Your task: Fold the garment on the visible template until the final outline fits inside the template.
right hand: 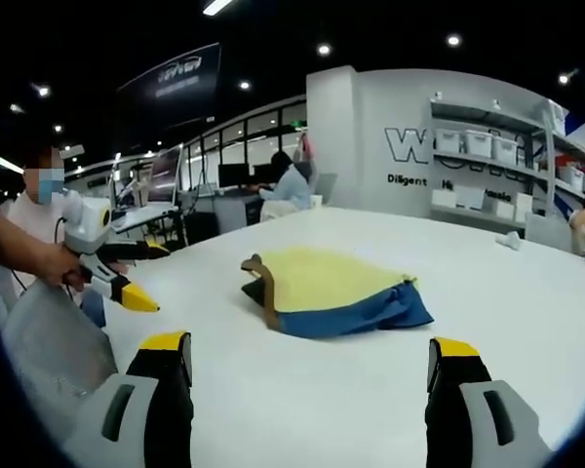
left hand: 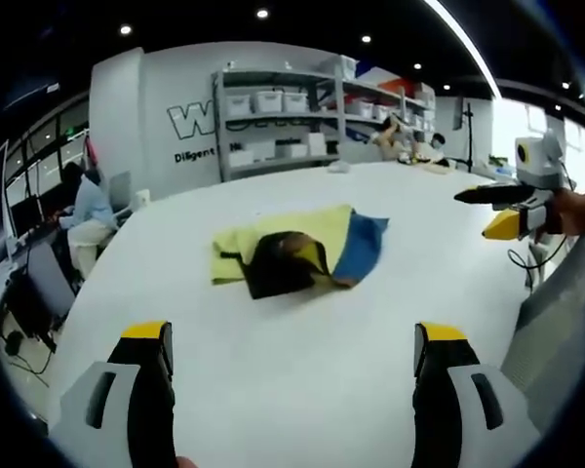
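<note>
Left gripper [left hand: 292,351] has its jaws spread wide, holding nothing, up off the white tabletop [left hand: 302,380]. Yellow-and-blue garment [left hand: 297,249] sits crumpled mid-tabletop, well apart. Right gripper [right hand: 312,366] is the same: wide open, empty.

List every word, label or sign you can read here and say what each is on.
"W": first letter of the big outlined word on the white wall; shelves hide the rest.
"Diligent": smaller line under it on that wall; the words after it are cut off.
Dark hanging banner: pale script, too blurred to read.
Garment, bins: no readable text.
</note>
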### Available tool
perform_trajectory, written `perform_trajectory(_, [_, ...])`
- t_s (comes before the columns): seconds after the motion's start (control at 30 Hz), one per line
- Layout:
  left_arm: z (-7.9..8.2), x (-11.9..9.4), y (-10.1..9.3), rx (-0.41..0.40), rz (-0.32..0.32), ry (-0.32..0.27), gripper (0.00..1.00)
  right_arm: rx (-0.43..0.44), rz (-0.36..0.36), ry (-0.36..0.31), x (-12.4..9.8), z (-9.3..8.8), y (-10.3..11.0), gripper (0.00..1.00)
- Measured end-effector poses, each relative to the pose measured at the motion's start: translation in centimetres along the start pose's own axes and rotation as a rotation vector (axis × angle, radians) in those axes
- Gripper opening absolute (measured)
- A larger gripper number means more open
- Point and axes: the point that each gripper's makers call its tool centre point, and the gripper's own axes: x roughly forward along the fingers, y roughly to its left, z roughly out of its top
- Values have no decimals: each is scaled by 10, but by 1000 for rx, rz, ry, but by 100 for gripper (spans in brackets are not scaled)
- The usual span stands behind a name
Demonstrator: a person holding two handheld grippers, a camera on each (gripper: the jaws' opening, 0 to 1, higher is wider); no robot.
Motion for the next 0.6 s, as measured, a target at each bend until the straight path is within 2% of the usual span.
perform_trajectory(0.6, [-2,0,2,6,0,6,99,-17,14,24,4,-4,6,99])
